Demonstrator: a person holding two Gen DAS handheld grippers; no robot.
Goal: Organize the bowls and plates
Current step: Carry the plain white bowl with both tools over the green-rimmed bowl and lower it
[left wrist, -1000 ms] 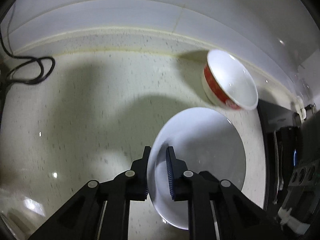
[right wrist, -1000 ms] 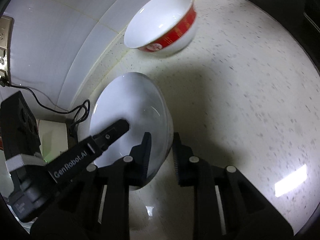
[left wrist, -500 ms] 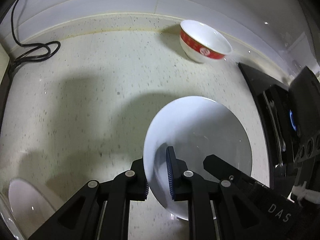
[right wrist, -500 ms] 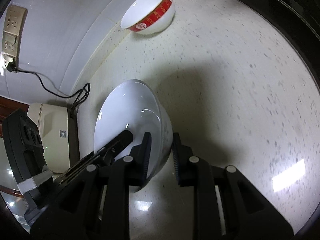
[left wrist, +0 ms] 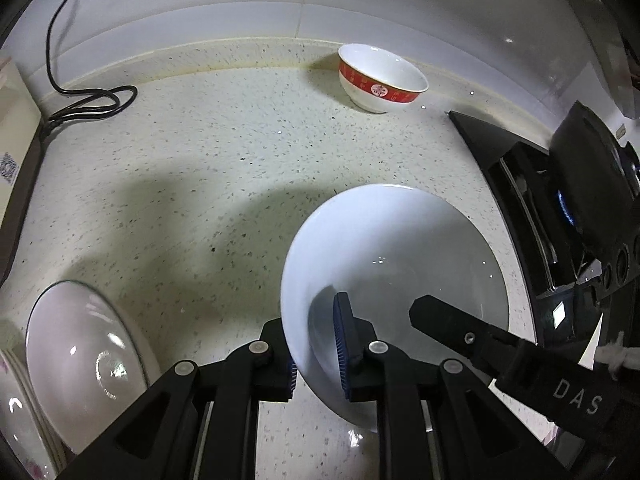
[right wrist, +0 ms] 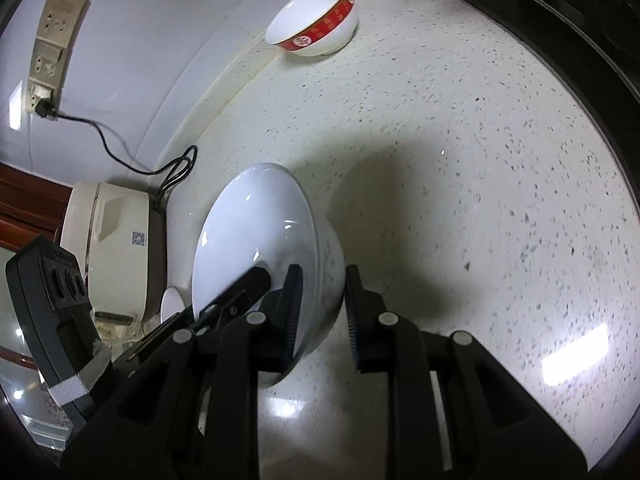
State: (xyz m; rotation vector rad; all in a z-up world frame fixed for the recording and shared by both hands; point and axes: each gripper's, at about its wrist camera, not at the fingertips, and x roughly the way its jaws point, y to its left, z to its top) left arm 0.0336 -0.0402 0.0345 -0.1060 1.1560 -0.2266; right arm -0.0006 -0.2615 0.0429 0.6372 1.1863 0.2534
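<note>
A plain white bowl (left wrist: 400,264) hangs tilted above the speckled counter (left wrist: 200,184), gripped from both sides. My left gripper (left wrist: 316,360) is shut on its near-left rim, one blue pad inside and one outside. In the right wrist view my right gripper (right wrist: 322,314) is shut on the opposite wall of the white bowl (right wrist: 256,232). Its inner finger (left wrist: 444,320) lies inside the bowl in the left wrist view. A white bowl with a red band (left wrist: 380,80) stands upright by the back wall, well clear of both grippers, and shows again in the right wrist view (right wrist: 316,20).
A stack of white plates (left wrist: 80,360) sits at the lower left. A cream rice cooker (right wrist: 116,240) with a black cable (left wrist: 92,100) stands at the left, plugged into a wall socket (right wrist: 44,104). A black stove (left wrist: 540,200) borders the counter on the right.
Both grippers carried the white bowl back from the wall and to the left. The red-banded bowl now looks farther off. The plate stack and rice cooker came into view.
</note>
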